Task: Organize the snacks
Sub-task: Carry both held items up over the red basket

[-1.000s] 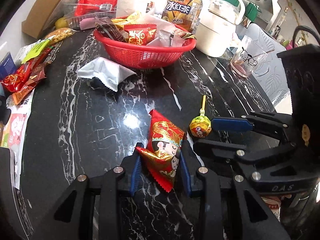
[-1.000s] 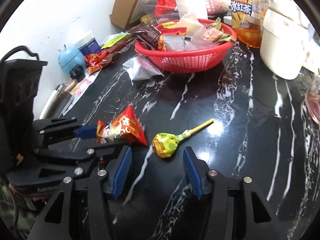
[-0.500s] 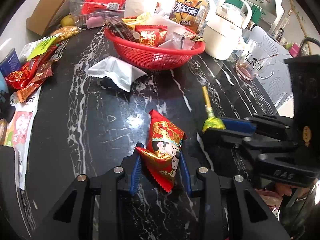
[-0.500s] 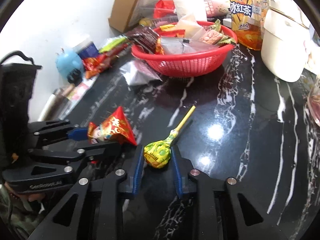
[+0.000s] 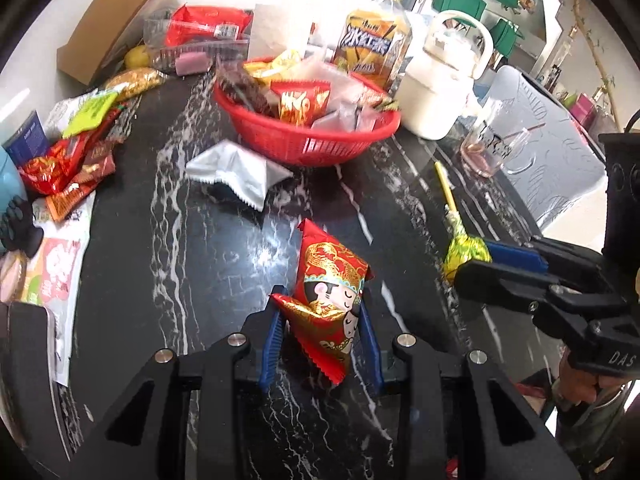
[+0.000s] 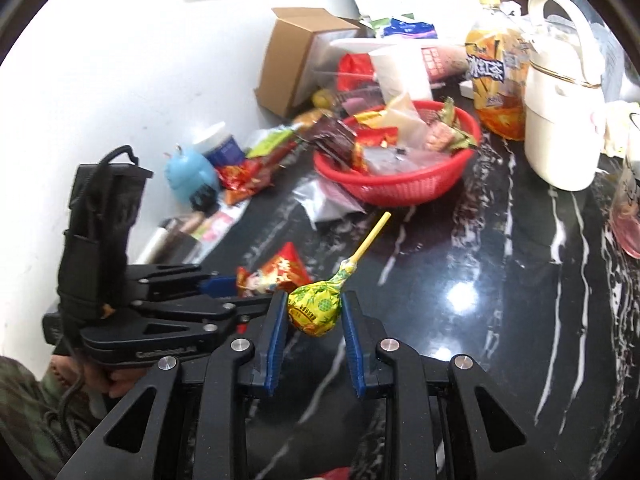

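In the left wrist view, the red snack packet (image 5: 330, 304) is clamped between the left gripper (image 5: 322, 340) jaws above the black marble table (image 5: 192, 264), presumably bound for the red basket (image 5: 308, 140).

In the right wrist view, the lollipop (image 6: 315, 307) is pinched by its wrapped head in the right gripper (image 6: 312, 334), stick pointing toward the basket; only here is the person's sleeve (image 6: 28, 420) shown.

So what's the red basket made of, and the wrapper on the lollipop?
The red basket looks like moulded plastic: its wall is a shiny grid of small holes. The lollipop wrapper looks like glossy printed foil or plastic film, crinkled and twisted at the stick; which one is unclear.
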The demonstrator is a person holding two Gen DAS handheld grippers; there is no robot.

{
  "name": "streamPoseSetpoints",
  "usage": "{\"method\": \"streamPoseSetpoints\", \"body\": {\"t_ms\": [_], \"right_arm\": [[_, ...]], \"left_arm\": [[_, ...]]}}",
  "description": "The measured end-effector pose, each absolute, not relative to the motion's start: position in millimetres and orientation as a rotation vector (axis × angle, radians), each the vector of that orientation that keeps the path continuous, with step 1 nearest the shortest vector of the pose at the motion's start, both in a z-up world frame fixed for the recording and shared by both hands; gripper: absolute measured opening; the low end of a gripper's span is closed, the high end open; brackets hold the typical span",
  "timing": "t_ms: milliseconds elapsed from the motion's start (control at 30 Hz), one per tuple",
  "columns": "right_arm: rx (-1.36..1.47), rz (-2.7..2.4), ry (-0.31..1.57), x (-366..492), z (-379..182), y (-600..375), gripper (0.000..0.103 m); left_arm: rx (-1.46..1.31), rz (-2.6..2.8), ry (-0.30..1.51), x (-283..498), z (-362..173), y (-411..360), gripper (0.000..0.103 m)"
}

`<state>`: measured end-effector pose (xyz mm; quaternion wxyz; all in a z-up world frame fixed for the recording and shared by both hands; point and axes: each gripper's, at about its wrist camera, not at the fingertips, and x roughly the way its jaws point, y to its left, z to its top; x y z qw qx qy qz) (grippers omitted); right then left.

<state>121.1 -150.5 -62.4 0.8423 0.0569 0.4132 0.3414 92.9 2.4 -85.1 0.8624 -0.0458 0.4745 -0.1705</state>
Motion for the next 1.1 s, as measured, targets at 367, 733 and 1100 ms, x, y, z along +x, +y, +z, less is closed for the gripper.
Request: {"method": "streamPoseSetpoints", "body": {"t_ms": [367,733,1100], "right_arm": [[0.027,0.715,0.774,129.7,-23.8,-147.5,0.027],[-0.039,0.69,0.661,164.1,20.9,-148.4,0.027],[-0.042,0.707,0.633,227.0,34.5,-145.4,0.027]], "left_arm": [[-0.062,-0.359,0.845,108.3,-37.5,-1.1,0.034],[-0.054,-0.337,0.708,143.0,9.1,3.1,0.034],[-0.05,-0.306,0.613,201.7,31.8,3.1,0.034]]}}
